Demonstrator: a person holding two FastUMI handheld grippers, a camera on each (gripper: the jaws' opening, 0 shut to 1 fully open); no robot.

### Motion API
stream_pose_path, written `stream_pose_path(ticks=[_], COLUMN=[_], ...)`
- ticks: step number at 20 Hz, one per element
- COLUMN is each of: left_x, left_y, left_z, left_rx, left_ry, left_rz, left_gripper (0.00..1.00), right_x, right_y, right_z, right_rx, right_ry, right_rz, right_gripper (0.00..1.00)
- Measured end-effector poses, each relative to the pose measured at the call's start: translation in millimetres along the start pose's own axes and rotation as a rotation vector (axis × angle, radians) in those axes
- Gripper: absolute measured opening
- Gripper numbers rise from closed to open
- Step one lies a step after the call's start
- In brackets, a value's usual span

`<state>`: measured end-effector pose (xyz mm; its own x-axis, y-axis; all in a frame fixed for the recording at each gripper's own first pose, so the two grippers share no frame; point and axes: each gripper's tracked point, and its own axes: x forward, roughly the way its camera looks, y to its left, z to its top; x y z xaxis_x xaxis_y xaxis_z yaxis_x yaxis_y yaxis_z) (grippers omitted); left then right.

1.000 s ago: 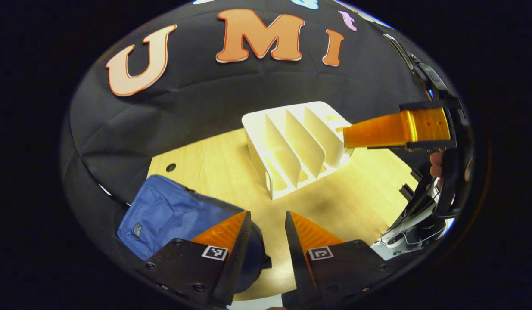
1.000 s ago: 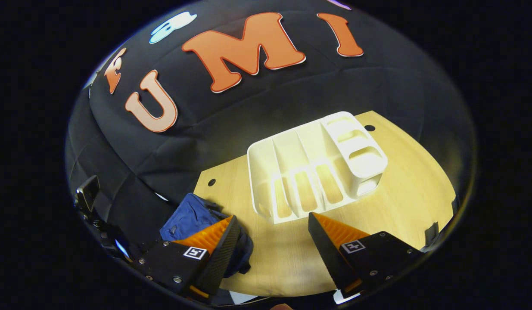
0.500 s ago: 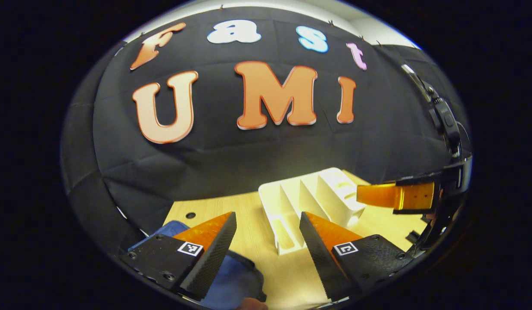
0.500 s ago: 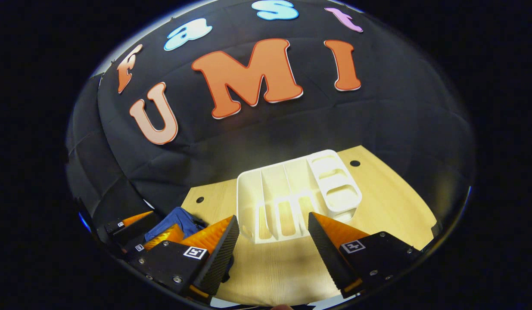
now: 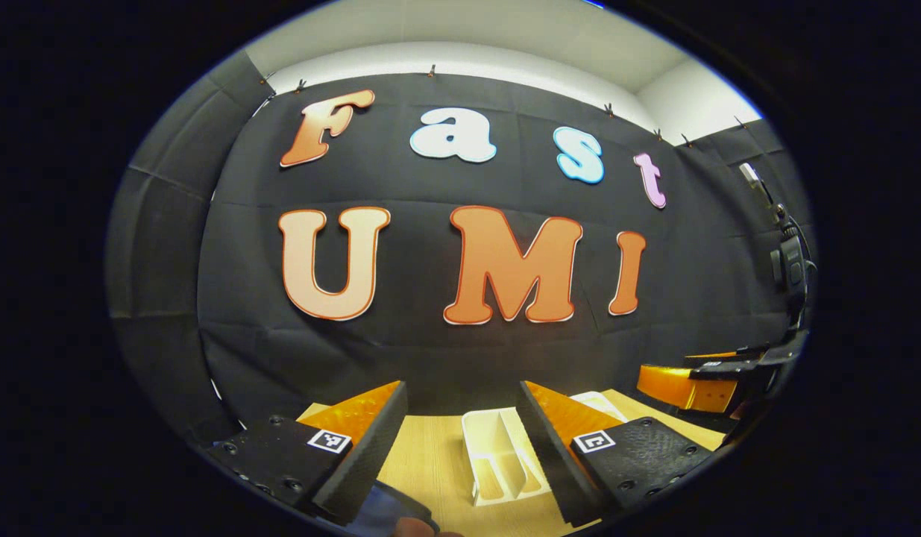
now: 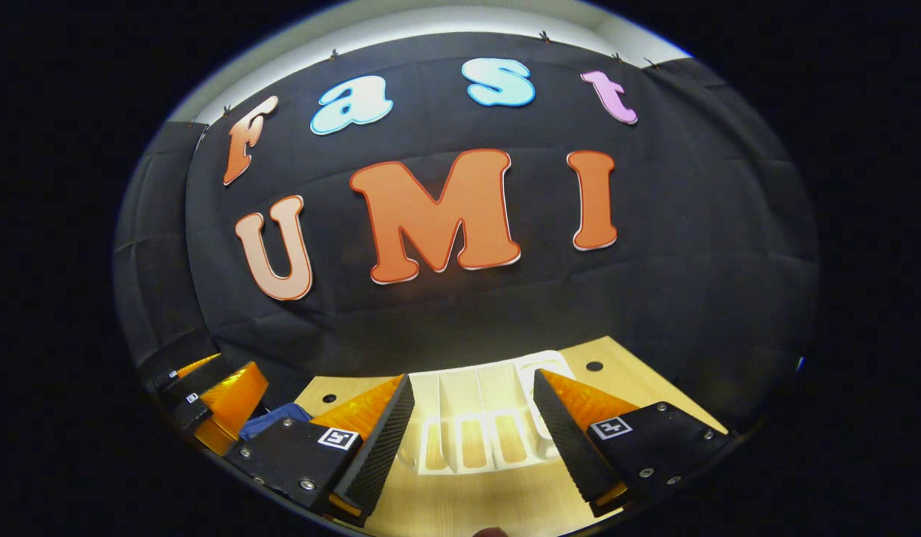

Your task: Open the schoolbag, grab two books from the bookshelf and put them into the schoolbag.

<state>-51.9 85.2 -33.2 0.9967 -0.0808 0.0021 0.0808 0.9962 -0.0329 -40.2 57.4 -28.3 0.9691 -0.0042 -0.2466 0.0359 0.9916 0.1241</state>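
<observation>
Left gripper (image 5: 461, 418) released, holding nothing; bookshelf (image 5: 497, 459) beyond its fingers; right gripper (image 6: 471, 410) released; bookshelf (image 6: 471, 432) between fingers, schoolbag (image 6: 270, 420) at left.

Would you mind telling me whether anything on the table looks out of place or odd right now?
Nothing looks askew or damaged. The white bookshelf stands upright on the wooden table with its visible slots holding no books, and both grippers, left and right, are open and holding nothing.

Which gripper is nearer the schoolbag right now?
Left, probably. The left gripper has the schoolbag just under its finger; the right gripper sits before the bookshelf.
</observation>
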Motion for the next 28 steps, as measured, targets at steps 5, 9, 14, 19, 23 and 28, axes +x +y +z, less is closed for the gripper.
stream_pose_path(ticks=[5, 9, 14, 19, 23, 28], left_x=[-2.8, -6.7, -1.8, -1.9, -4.4, -12.3], left_y=[-1.1, 4.5, 11.0, 19.9, 27.6, 32.9], left_z=[22.8, 24.3, 17.0, 12.3, 2.7, 0.3], left_rx=[0.027, 0.040, 0.038, 0.053, 0.072, 0.079], left_ry=[-0.083, -0.118, -0.115, -0.117, -0.094, -0.090], left_rz=[0.023, 0.046, 0.044, 0.046, 0.044, 0.048], left_gripper=[0.94, 0.93, 0.93, 0.92, 0.93, 0.92], right_x=[-7.3, -7.6, -9.3, -14.3, -15.8, -23.8], right_y=[10.2, 11.6, 20.8, 32.2, 43.9, 53.2], right_z=[-0.2, 6.3, 10.5, 2.3, -1.9, -6.9], right_rx=[-0.035, -0.025, -0.057, -0.089, -0.094, -0.114], right_ry=[-0.059, -0.121, -0.170, -0.170, -0.168, -0.162], right_rz=[0.002, -0.011, -0.011, 0.002, 0.015, 0.018], right_gripper=[0.97, 0.97, 0.96, 0.96, 0.96, 0.96])
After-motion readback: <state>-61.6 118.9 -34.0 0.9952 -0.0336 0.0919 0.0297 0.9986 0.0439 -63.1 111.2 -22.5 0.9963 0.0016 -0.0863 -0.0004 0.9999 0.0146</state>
